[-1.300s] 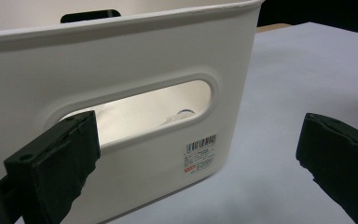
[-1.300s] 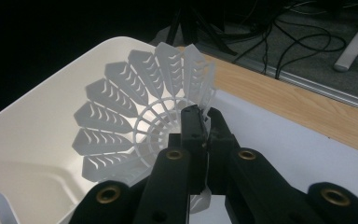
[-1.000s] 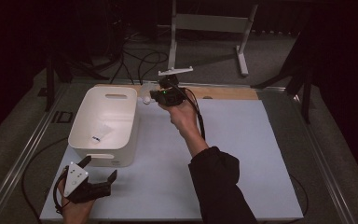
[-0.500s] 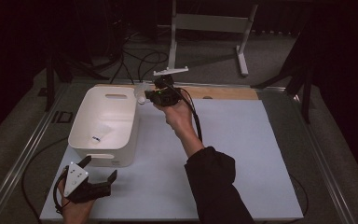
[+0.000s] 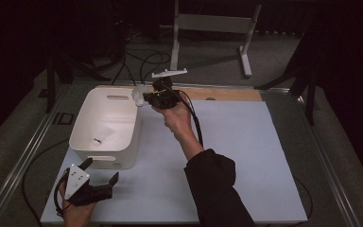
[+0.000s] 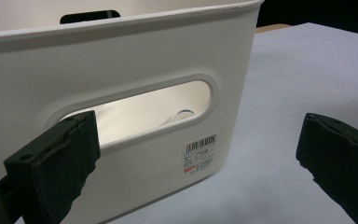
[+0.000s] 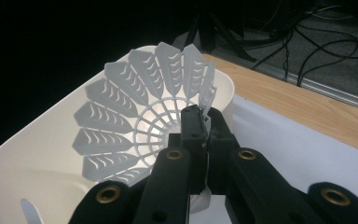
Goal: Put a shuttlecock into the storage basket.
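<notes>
**Over the bin's far corner, a shuttlecock is hanging**

At the bench's near left, the left tool [image 5: 101, 182] is resting with jaws apart, empty. Farther right, the right tool [image 5: 144, 98] is pinching the shuttlecock [image 7: 140, 121] by its skirt, directly above the white bin [image 5: 82, 124], cork pointing away.

My right gripper [image 5: 144, 97] was raised at the far side, arm stretched forward, sleeve dark to the elbow, wrist bent so the tongs pointed left. Its jaws were pinched tight, nearly meeting, as the right gripper view [image 7: 200, 126] showed. My left gripper [image 5: 99, 177] rested low near me, held in my left hand [image 5: 78, 210], jaws spread wide apart.
</notes>
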### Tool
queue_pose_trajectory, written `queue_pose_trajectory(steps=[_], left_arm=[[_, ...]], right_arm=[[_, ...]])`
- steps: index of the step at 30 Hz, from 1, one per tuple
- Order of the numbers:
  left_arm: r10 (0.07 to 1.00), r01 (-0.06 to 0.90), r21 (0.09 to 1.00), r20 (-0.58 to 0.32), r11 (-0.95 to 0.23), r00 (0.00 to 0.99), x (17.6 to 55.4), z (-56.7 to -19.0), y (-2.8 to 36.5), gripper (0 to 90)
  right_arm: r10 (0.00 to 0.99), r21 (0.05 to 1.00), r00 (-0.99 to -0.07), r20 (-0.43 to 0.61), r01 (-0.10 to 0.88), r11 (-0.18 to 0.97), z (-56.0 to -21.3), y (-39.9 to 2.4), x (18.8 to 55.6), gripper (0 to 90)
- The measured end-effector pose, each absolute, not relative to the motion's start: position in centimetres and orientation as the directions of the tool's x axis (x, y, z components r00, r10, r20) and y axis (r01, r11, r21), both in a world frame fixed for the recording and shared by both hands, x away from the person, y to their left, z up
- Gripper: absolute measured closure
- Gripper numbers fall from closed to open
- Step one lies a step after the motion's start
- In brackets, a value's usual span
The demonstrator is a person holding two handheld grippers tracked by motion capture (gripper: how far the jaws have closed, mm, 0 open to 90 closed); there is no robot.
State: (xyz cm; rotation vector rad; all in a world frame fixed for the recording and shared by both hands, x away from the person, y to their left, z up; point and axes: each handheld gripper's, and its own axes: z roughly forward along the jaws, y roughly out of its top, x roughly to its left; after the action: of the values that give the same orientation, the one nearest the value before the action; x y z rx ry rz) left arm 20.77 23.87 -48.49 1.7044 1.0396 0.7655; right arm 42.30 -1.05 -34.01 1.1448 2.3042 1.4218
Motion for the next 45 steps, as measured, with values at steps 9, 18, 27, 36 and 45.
queue_pose_trajectory(steps=[9,18,27,36,45], left_arm=[[0.898,0.293,0.940,0.028,-0.173,0.439,20.8,-48.5,23.9,0.1],[0.899,0.293,0.941,0.028,-0.172,0.437,20.8,-48.5,23.9,0.1],[0.899,0.292,0.941,0.029,-0.172,0.437,20.8,-48.5,23.9,0.1],[0.898,0.292,0.940,0.030,-0.174,0.439,20.8,-48.5,23.9,0.2],[0.898,0.292,0.940,0.030,-0.174,0.439,20.7,-48.5,23.9,0.1]], right_arm=[[0.693,0.829,-0.687,0.219,0.505,0.240,-34.0,-0.5,42.1,89.3],[0.677,0.831,-0.702,0.221,0.499,0.246,-34.2,0.3,41.9,89.2],[0.665,0.830,-0.715,0.218,0.494,0.259,-34.2,1.4,41.5,89.2],[0.647,0.827,-0.732,0.213,0.488,0.280,-34.4,2.1,41.3,89.1],[0.640,0.825,-0.739,0.211,0.486,0.288,-34.5,2.6,41.0,89.0]])
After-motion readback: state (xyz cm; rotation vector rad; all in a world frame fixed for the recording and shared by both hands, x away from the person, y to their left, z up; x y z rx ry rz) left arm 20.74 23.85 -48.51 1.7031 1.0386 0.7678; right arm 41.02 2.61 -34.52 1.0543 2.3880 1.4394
